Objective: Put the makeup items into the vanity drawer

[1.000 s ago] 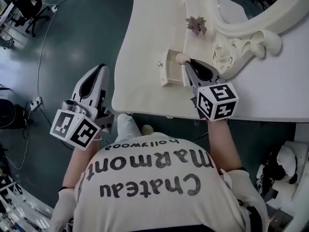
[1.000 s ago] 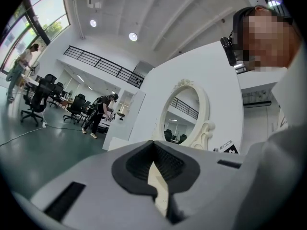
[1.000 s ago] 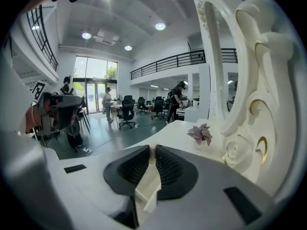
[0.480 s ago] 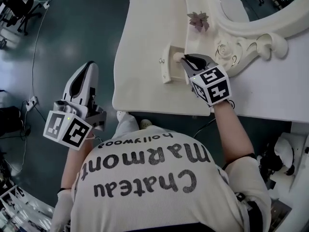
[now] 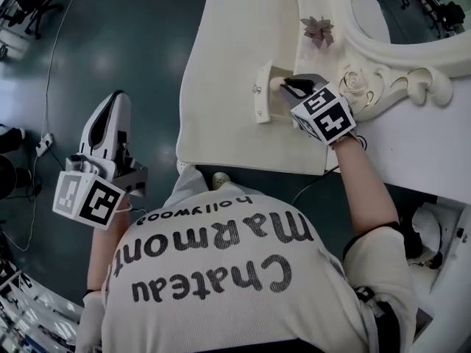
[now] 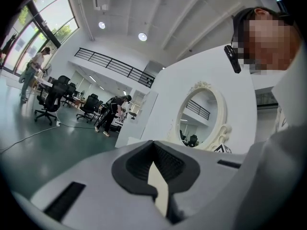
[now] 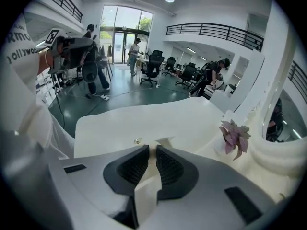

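Observation:
The cream vanity [image 5: 228,57] has a small drawer [image 5: 262,103] pulled open at its front; its knob [image 7: 137,141] also shows in the right gripper view. My right gripper [image 5: 284,86] reaches over the open drawer, shut on a small rounded cream makeup item [image 5: 276,84]. From its own camera, the right gripper [image 7: 149,150] shows its pads nearly together, with a cream sliver between them. My left gripper [image 5: 115,98] hangs over the floor, left of the vanity, shut with nothing in it. Through its own lens the left gripper [image 6: 153,145] points at the room.
A pink-purple flower ornament [image 5: 319,29] sits on the vanity top behind the drawer, next to the carved oval mirror frame [image 5: 383,57]. The flower [image 7: 235,135] lies right of my right jaws. Dark green floor [image 5: 125,43] with cables lies left of the vanity.
My right gripper has pushed further in over the open drawer with the cream item. The left gripper has drifted away from the vanity, down and to the left.

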{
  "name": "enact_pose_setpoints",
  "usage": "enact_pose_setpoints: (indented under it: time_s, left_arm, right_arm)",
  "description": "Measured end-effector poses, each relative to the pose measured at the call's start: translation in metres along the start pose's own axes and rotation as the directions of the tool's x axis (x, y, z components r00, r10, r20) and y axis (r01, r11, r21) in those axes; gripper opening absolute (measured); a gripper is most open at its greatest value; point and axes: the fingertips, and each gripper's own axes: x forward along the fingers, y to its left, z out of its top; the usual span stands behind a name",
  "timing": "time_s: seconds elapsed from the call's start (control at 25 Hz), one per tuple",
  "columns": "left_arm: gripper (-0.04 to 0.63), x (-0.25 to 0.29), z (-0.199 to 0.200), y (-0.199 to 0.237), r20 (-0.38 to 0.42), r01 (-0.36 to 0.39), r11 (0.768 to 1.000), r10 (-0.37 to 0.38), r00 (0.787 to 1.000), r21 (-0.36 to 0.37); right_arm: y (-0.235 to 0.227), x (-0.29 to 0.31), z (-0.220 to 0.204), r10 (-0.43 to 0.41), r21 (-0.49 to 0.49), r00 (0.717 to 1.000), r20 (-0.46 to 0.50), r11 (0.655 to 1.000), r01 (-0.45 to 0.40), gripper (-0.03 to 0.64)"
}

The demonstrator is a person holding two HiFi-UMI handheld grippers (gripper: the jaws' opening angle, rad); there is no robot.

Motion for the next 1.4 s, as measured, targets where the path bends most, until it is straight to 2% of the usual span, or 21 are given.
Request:
enact_pose_setpoints:
  time_s: [0.24, 0.52, 0.76, 0.96, 1.16, 1.4]
  left_arm:
    - [0.008, -0.007, 0.009, 0.020, 0.013, -0.032, 0.999, 0.032, 0.999, 0.003]
    - [0.008, -0.011, 0.008, 0.034, 0.015, -0.052, 0.999, 0.052, 0.999, -0.009]
    - [0.008, -0.010, 0.006, 0.039, 0.007, -0.056, 0.998, 0.056, 0.998, -0.020]
    - [0.008, -0.012, 0.006, 0.041, 0.004, -0.059, 0.998, 0.059, 0.998, -0.019]
    - [0.008, -0.014, 0.005, 0.044, 0.003, -0.065, 0.998, 0.065, 0.998, -0.019]
    - [0.008, -0.017, 0.003, 0.047, -0.001, -0.075, 0.997, 0.075, 0.997, -0.028]
  right_arm:
    - [0.004, 0.016, -0.003, 0.071, -0.099, 0.992, -0.104, 0.992, -0.081, 0.069]
    - [0.010, 0.028, -0.013, 0.075, -0.185, 0.977, -0.201, 0.976, -0.113, 0.069]
    - [0.015, 0.032, -0.014, 0.095, -0.189, 0.969, -0.226, 0.972, -0.139, 0.072]
    - [0.014, 0.037, -0.013, 0.096, -0.196, 0.973, -0.212, 0.971, -0.139, 0.077]
    - [0.017, 0.037, -0.015, 0.117, -0.155, 0.968, -0.223, 0.976, -0.153, 0.082]
    - [0.016, 0.044, -0.019, 0.125, -0.151, 0.965, -0.230, 0.975, -0.162, 0.087]
